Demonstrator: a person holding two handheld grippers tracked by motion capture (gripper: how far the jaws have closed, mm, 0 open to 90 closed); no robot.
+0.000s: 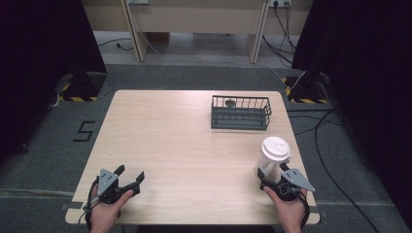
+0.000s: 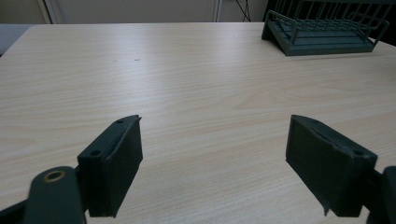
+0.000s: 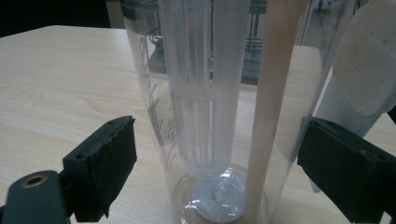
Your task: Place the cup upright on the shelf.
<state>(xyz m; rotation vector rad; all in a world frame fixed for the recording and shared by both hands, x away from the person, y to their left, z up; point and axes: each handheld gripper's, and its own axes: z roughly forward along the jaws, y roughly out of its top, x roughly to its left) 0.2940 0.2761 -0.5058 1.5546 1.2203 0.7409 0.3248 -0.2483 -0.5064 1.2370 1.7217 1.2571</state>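
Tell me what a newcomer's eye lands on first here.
First, the clear bottle with a white lid, upright near the table's right edge, standing between the open jaws of the right gripper. Next, the dark wire basket at the far right of the table. The left gripper rests open at the near left corner, over bare wood.

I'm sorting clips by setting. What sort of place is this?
Probably a lab or recording room, not a home: a bare light wooden table on grey carpet, black curtains at both sides, and loose cables running over the floor to wall sockets.
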